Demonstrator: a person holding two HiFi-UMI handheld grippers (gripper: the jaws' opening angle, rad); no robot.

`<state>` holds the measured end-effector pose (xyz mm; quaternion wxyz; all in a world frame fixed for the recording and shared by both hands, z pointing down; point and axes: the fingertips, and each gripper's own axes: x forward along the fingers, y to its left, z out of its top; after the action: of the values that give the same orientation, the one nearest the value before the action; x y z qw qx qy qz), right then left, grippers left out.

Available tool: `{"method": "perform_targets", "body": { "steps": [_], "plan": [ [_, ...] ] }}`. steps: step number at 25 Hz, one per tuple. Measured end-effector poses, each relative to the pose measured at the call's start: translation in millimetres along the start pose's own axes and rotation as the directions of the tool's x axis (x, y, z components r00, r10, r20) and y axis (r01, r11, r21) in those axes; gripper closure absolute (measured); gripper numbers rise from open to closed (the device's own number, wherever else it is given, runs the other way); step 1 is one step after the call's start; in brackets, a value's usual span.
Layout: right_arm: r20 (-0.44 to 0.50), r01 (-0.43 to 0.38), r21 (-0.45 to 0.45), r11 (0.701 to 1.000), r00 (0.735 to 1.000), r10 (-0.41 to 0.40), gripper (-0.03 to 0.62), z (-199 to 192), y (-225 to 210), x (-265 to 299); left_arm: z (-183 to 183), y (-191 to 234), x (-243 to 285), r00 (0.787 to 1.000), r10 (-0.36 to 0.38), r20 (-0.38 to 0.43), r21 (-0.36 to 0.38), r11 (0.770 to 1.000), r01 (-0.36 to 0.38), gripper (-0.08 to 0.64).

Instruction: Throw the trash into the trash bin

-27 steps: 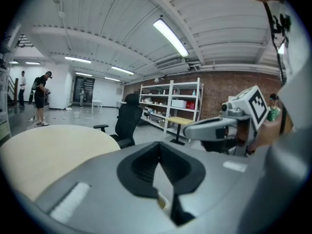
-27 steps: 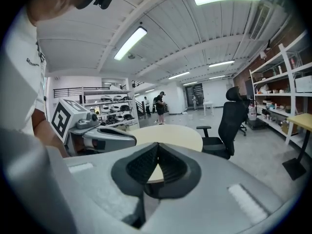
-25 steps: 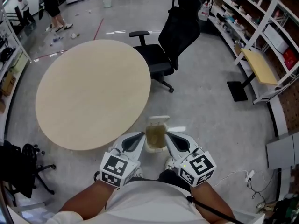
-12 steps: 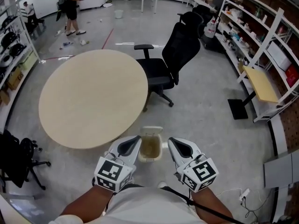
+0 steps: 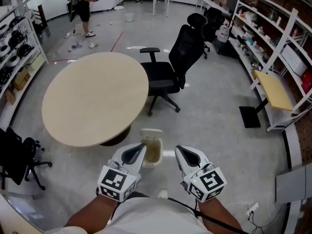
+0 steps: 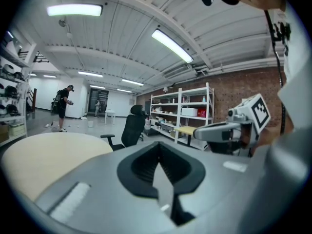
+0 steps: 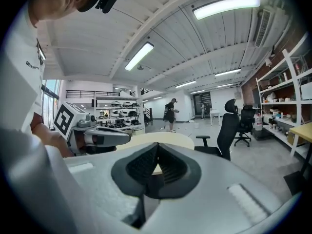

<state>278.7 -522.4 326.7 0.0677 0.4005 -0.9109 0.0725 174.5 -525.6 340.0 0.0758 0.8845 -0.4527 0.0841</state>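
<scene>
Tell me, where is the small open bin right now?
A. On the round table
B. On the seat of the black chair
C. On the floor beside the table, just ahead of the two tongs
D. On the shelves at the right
C: in the head view the bin stands on the floor at the edge of the round table, just beyond the left tongs and the right tongs.
</scene>
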Motion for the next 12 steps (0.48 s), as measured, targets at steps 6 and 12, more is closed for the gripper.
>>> {"method": "perform_targets", "body": {
  "steps": [6,12],
  "plan": [
    [-0.018,-0.041,0.026,0.999,0.999,0.041,0.591,-16.6,0.0,-10.6,-11.6,-6.4,-7.3,0.998,0.059,-0.026,-0.009,0.998,-0.059,0.552],
    [-0.011,-0.018,0.063,0.998,1.0,0.018,0.591,-18.9,-7.7,-5.9,-18.3,2.1,-8.5,0.997,0.054,-0.06,-0.022,0.998,-0.056,0.552]
  ]
}}
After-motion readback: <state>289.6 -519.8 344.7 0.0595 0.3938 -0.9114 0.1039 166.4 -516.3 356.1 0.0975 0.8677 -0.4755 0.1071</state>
